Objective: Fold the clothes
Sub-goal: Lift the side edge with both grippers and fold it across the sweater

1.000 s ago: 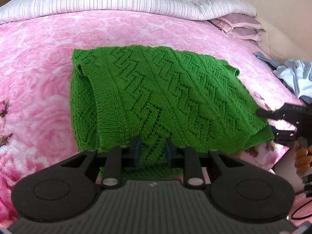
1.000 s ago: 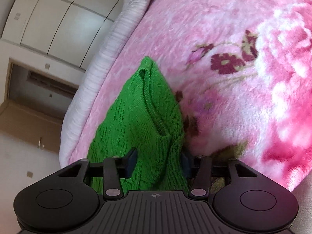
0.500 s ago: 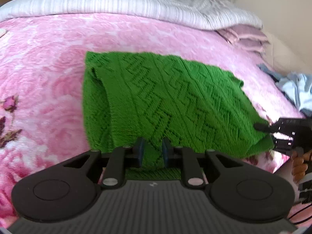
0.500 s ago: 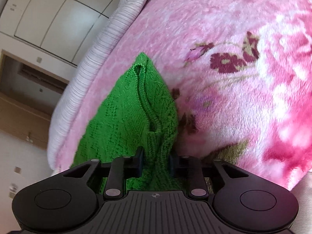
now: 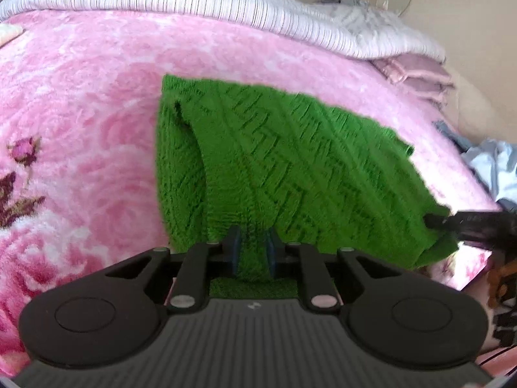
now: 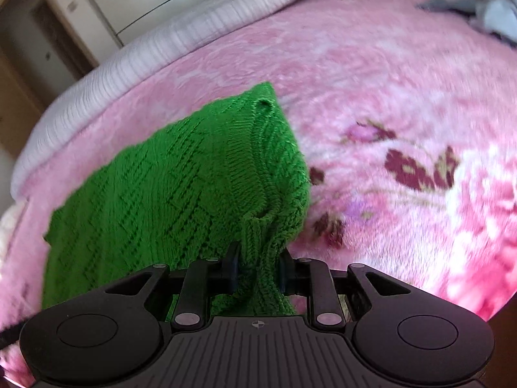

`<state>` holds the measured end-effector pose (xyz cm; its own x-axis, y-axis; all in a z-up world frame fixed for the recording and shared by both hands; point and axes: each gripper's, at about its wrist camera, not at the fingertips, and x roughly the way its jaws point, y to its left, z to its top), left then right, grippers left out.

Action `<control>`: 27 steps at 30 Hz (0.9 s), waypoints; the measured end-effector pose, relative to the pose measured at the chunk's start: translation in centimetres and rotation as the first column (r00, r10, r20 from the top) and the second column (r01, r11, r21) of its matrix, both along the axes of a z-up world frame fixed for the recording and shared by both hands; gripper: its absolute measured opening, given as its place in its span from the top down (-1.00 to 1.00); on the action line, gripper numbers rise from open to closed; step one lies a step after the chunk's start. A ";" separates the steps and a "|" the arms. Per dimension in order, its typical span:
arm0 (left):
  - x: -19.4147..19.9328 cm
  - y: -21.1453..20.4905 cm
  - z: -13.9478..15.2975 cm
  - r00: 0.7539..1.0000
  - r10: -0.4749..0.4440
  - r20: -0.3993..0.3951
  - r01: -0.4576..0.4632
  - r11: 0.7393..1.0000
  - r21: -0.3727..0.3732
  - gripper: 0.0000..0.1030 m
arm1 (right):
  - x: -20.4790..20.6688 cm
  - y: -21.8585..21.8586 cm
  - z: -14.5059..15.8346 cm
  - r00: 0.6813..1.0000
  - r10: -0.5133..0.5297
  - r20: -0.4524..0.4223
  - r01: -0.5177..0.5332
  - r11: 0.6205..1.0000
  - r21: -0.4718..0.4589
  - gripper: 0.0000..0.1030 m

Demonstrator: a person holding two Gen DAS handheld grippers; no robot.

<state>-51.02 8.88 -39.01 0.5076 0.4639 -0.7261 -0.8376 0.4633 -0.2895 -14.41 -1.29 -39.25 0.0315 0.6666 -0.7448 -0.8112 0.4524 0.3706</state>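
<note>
A folded green knit sweater [image 5: 284, 168] lies on the pink floral blanket [image 5: 80, 123]. My left gripper [image 5: 252, 250] is shut on the sweater's near edge, which bunches between its pads. My right gripper [image 6: 258, 270] is shut on another part of the near edge, at the sweater's [image 6: 181, 194] corner. The right gripper also shows in the left wrist view [image 5: 465, 223], at the sweater's right corner. The held edge is raised off the blanket.
A white striped duvet [image 5: 194, 0] runs along the far side of the bed. Folded pink cloths [image 5: 416, 74] and a light blue garment [image 5: 497, 165] lie at the right. Wardrobe doors [image 6: 135, 3] stand behind the bed.
Both grippers have closed tighter on the sweater's near edge and lifted it. The right wrist view has swung round and now shows more of the sweater's top.
</note>
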 end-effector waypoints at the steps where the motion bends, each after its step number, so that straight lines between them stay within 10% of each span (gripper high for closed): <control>1: 0.0 0.0 0.0 1.000 0.002 0.001 -0.002 1.000 0.002 0.75 | 0.0 0.1 -0.1 1.000 -0.003 -0.003 0.003 1.000 0.000 0.58; 6: -0.2 0.0 0.3 1.000 0.003 0.015 -0.003 1.000 -0.001 0.75 | 2.3 -1.2 -0.9 0.981 -0.075 -0.180 0.085 0.995 0.049 0.54; 10: -0.4 0.2 0.0 1.000 0.008 0.026 -0.008 1.000 -0.014 0.75 | 4.5 -2.9 -2.5 0.905 -0.147 -0.399 0.206 0.972 0.109 0.45; 13: -0.2 0.4 0.1 1.000 0.007 0.016 -0.006 1.000 -0.014 0.75 | 4.8 -3.0 -2.7 0.901 -0.153 -0.406 0.213 0.971 0.108 0.59; 19: -0.9 0.5 0.4 0.998 0.039 0.052 -0.036 0.998 -0.045 0.75 | 2.4 0.0 -0.1 0.985 -0.086 -0.146 0.088 0.996 0.005 0.65; 22: -1.6 0.6 0.6 0.996 0.055 0.077 -0.050 0.997 -0.060 0.75 | -1.4 1.9 1.5 0.989 0.037 0.144 -0.028 0.997 -0.065 0.67; 27: -3.0 1.0 0.8 0.988 0.089 0.124 -0.079 0.994 -0.082 0.75 | -10.6 3.0 3.7 0.751 0.261 0.607 -0.258 0.962 -0.094 0.69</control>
<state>-54.06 9.88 -38.18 0.5598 0.4545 -0.6929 -0.8266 0.3654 -0.4281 -25.02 1.71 -35.59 0.3048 0.7129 -0.6315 -0.9510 0.1917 -0.2426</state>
